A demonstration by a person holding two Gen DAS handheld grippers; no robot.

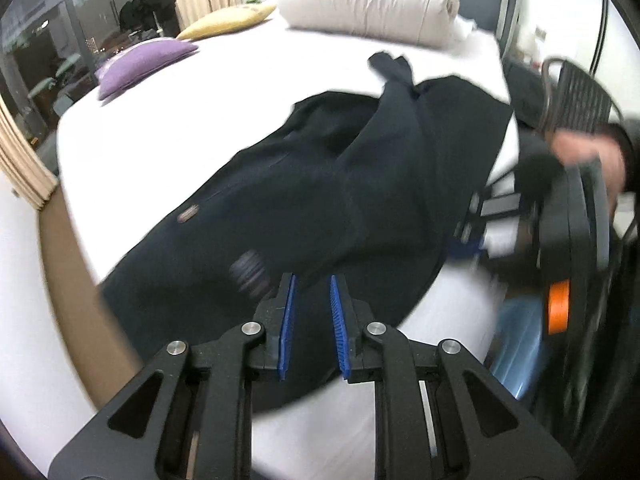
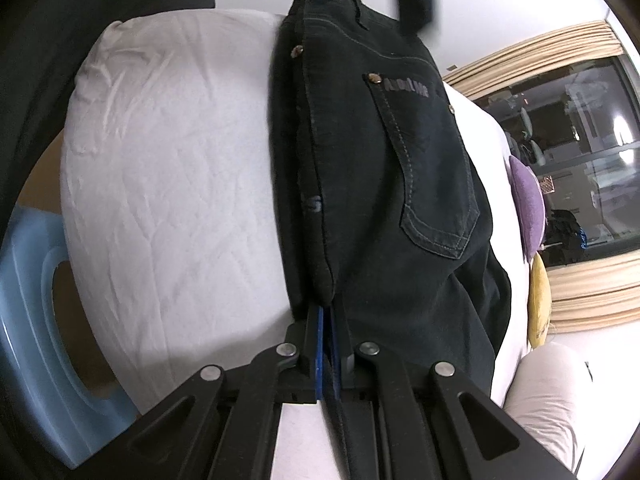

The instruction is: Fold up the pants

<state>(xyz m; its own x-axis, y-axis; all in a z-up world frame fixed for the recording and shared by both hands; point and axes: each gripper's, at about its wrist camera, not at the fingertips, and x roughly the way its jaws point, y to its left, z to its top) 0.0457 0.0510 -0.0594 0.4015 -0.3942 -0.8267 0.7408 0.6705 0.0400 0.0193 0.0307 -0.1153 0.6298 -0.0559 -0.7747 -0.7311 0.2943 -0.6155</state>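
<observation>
Black denim jeans (image 1: 320,184) are spread across the white bed (image 1: 192,92), reaching from its near edge toward the far right corner. The left gripper (image 1: 312,320) is held over the near edge with its blue-padded fingers (image 1: 287,320) apart and nothing between them. The right gripper (image 2: 328,344) is clamped on a folded edge of the jeans (image 2: 380,184), its pads nearly closed on the cloth. A purple cushion (image 1: 144,64), a yellow cushion (image 1: 228,20) and a rolled white duvet (image 1: 372,0) are set along the far edge. A pale blue plastic bin (image 2: 36,340) is seen beside the bed; its contents cannot be told.
</observation>
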